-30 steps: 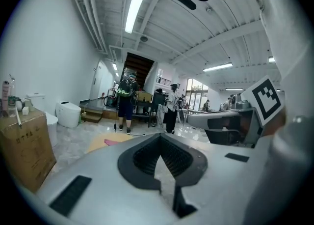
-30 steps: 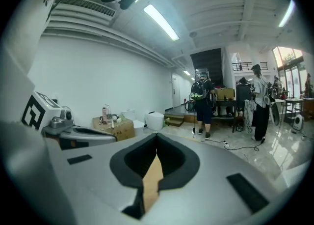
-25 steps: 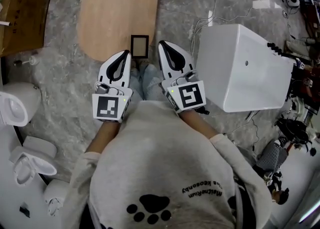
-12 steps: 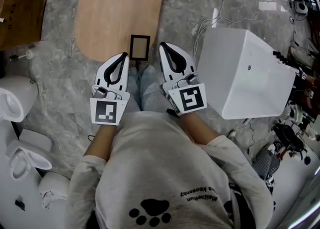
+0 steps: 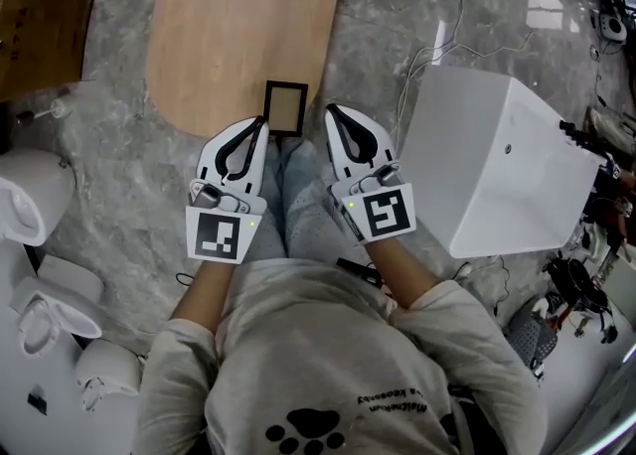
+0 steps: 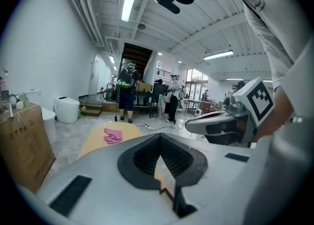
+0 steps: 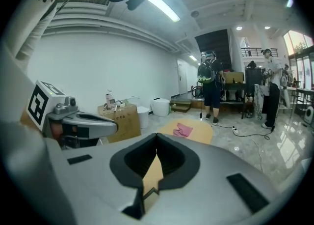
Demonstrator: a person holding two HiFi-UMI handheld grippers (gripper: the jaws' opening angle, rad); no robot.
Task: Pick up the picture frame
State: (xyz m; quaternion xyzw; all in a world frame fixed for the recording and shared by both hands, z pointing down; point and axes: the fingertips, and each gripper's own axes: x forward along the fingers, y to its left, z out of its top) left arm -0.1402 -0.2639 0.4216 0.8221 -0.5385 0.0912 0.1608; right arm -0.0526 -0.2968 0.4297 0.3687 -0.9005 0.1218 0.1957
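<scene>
A small dark picture frame point(image 5: 285, 107) with a tan centre lies at the near end of the light wooden table point(image 5: 238, 26). My left gripper point(image 5: 258, 125) hangs just left of and below the frame, jaws shut and empty. My right gripper point(image 5: 333, 112) is just right of the frame, also shut with nothing in it. Neither touches the frame. In the left gripper view its jaws point(image 6: 160, 157) meet in front of the table; the right gripper view shows its jaws point(image 7: 156, 156) closed the same way. A pink cloth point(image 6: 113, 136) lies far along the table.
A large white box point(image 5: 497, 160) stands on the floor to the right, with cables point(image 5: 437, 16) behind it. A cardboard box point(image 5: 45, 21) sits at the left, white toilets point(image 5: 35, 205) below it. People point(image 6: 126, 91) stand far off in the room.
Both grippers have sunk and now sit closer to the picture frame, one on each side. Their jaws stay shut. The frame has not moved on the table.
</scene>
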